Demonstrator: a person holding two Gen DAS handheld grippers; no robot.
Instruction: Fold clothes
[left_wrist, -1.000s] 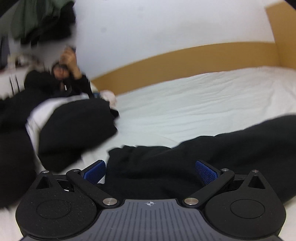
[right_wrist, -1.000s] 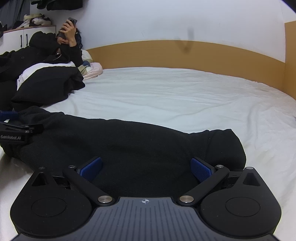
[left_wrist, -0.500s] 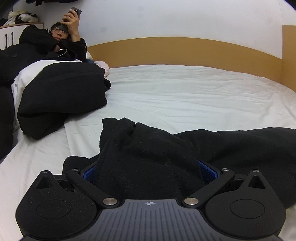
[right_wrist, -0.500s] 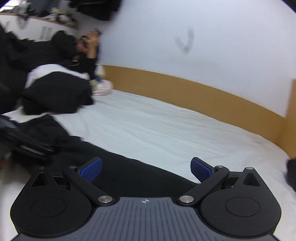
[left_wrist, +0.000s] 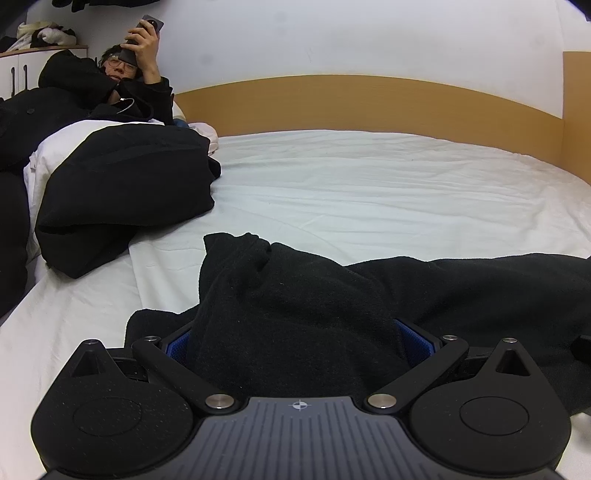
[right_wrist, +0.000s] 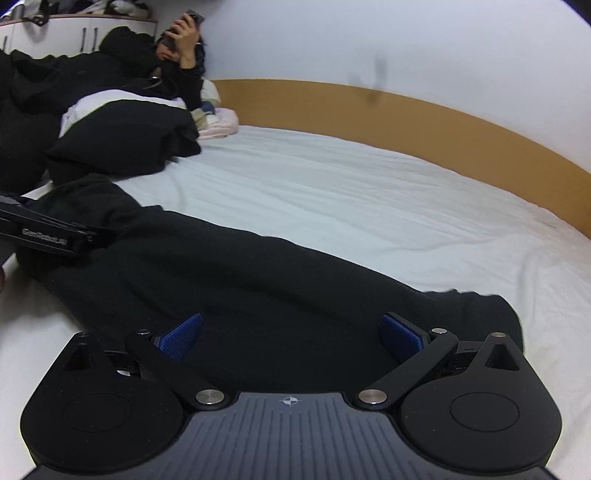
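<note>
On the white bed sheet lies a long black garment. It is soft and fuzzy, and it stretches from the left side to the right side at the near edge of the bed.

At the left end of the black garment, the left gripper sits low. A bunch of the cloth is pushed up between its two blue pads. The pads are set wide, with the cloth filling the space between them, and the cloth hides most of them. I cannot tell if they are pinching it or only resting beside it.

At the right end of the black garment, the right gripper is low over the cloth. Its two blue pads are spread far apart, and both can be seen. The cloth lies flat under and between them, and nothing is pinched. From this side, the left gripper shows far to the left as a black bar against a lump of the cloth.

Far off on the left, a person in dark clothes lies on the bed and holds up a phone. Next to the person is a dark pile of clothes on something white. Behind the bed runs a brown wooden board, and above it is a white wall.
</note>
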